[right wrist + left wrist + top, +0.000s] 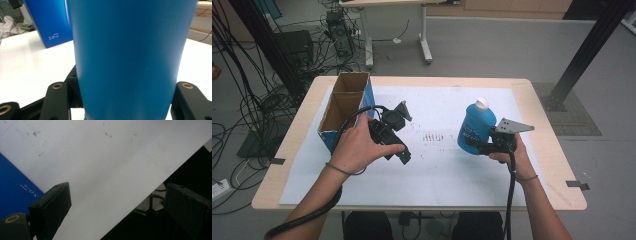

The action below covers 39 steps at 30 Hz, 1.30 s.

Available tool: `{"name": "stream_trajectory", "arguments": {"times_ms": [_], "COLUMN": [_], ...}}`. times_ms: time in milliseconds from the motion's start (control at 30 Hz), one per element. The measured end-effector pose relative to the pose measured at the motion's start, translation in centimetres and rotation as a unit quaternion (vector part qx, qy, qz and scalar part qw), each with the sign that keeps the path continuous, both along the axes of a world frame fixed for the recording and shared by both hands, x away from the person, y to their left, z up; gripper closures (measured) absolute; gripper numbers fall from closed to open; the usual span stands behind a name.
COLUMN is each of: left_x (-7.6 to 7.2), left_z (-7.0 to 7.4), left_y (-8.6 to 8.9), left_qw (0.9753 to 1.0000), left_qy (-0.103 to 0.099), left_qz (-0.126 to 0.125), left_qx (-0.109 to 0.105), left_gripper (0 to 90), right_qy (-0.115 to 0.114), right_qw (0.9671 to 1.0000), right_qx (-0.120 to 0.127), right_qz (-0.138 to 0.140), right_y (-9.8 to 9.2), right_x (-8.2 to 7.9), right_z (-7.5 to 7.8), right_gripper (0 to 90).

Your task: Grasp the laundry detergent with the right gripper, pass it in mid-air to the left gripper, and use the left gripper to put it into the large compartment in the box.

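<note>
The right gripper (479, 145) is pinching the blue bottle (476, 126) low on its body, jaws pressed against both sides, keeping it upright on the white sheet (442, 170) toward the counter's right edge, likely ready for lifting. The left gripper (399, 152) is waiting near the open cardboard box (343, 107) at the left edge, jaws spread and holding nothing, perhaps for steadying the box.

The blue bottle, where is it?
In the high view, the bottle stands upright on the right of the white mat, held in the right gripper, across from the box.
</note>
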State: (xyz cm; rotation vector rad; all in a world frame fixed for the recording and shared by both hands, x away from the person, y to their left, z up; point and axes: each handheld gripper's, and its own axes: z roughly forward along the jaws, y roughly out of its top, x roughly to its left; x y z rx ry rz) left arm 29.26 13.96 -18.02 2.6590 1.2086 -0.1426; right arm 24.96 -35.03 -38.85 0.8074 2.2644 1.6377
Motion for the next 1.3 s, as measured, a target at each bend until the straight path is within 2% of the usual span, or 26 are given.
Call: {"name": "stream_trajectory", "arguments": {"times_ms": [33, 133, 367, 533, 700, 767, 833, 967, 1067, 1100, 1133, 1300], "left_x": [0.0, 0.0, 0.1, -0.1, 0.0, 0.1, 0.2, 0.4, 0.6, 0.7, 0.8, 0.8], "left_z": [0.2, 0.7, 1.5, 1.8, 2.3, 2.5, 2.7, 3.0, 3.2, 3.2, 3.3, 3.8], "left_y": [-0.1, 0.0, 0.2, 0.2, 0.0, 0.2, 0.2, -0.1, -0.1, -0.1, 0.0, -0.2], "left_qw": [0.9999, 0.9995, 0.9984, 0.9962, 0.9940, 0.9929, 0.9913, 0.9879, 0.9842, 0.9825, 0.9798, 0.9755], "left_qy": [-0.005, -0.010, -0.020, -0.029, -0.035, -0.036, -0.037, -0.036, -0.036, -0.032, -0.030, -0.036], "left_qz": [-0.013, -0.031, -0.052, -0.081, -0.103, -0.113, -0.125, -0.150, -0.172, -0.181, -0.195, -0.214], "left_qx": [0.001, -0.004, -0.006, -0.007, -0.004, -0.012, -0.019, -0.018, -0.025, -0.030, -0.035, -0.039], "left_gripper": [7.7, 7.8, 8.0, 7.8, 7.9, 8.3, 9.0, 8.5, 8.3, 8.1, 8.2, 9.4], "right_qy": [0.000, 0.003, 0.008, 0.010, 0.010, 0.011, 0.012, 0.012, 0.012, 0.011, 0.010, 0.008], "right_qw": [1.0000, 0.9999, 0.9992, 0.9981, 0.9974, 0.9971, 0.9968, 0.9962, 0.9953, 0.9950, 0.9947, 0.9931], "right_qx": [0.000, 0.003, 0.008, 0.026, 0.026, 0.025, 0.023, 0.021, 0.022, 0.022, 0.022, 0.021], "right_qz": [0.003, 0.013, 0.039, 0.055, 0.067, 0.072, 0.076, 0.084, 0.093, 0.096, 0.100, 0.115], "right_y": [0.0, 0.0, 0.2, 0.2, 0.4, 0.4, 0.5, 0.7, 0.8, 0.8, 0.8, 1.0], "right_x": [0.0, 0.1, 0.4, 0.4, 0.4, 0.4, 0.4, 0.4, 0.5, 0.5, 0.6, 0.7], "right_z": [0.1, 0.4, 0.8, 0.7, 0.9, 0.9, 1.0, 1.1, 1.2, 1.3, 1.4, 1.6], "right_gripper": [41.8, 41.8, 41.8, 41.8, 41.8, 41.8, 41.8, 41.8, 41.8, 41.8, 41.8, 41.8]}}
